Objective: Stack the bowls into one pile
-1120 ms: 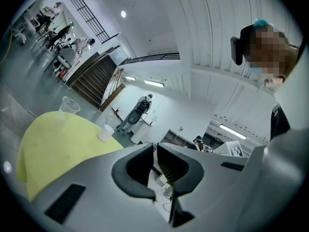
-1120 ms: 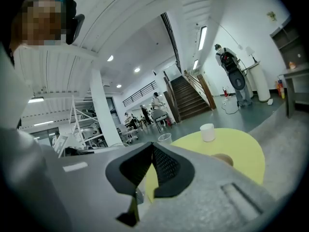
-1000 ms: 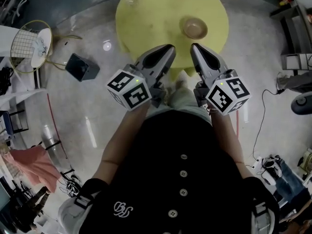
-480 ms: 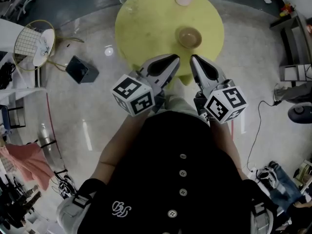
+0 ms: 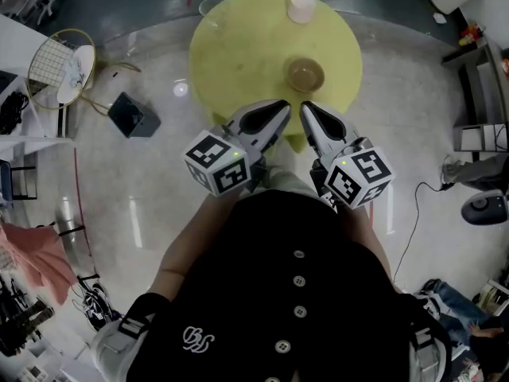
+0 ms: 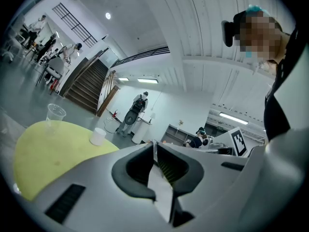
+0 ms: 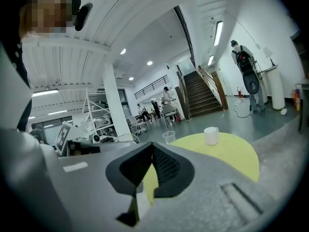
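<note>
A tan bowl (image 5: 305, 75) sits on the round yellow table (image 5: 238, 54), right of its middle; I cannot tell whether it is one bowl or a pile. Both grippers hover side by side at the table's near edge, just short of the bowl. My left gripper (image 5: 285, 106) is shut with nothing in it, and its jaws (image 6: 154, 143) meet at the tips. My right gripper (image 5: 305, 108) is also shut and empty (image 7: 152, 145). In both gripper views the bowl is hidden behind the jaws.
A white cup (image 5: 301, 8) and a clear plastic cup (image 5: 211, 6) stand at the table's far edge. On the floor to the left are a black box (image 5: 131, 111) and a wire basket (image 5: 56, 66). Dark shelves (image 5: 481, 94) stand at right. People and stairs are far behind.
My left gripper has moved right, closing the gap to the right gripper and ending nearer the bowl. The right gripper has hardly shifted. Both stay shut.
</note>
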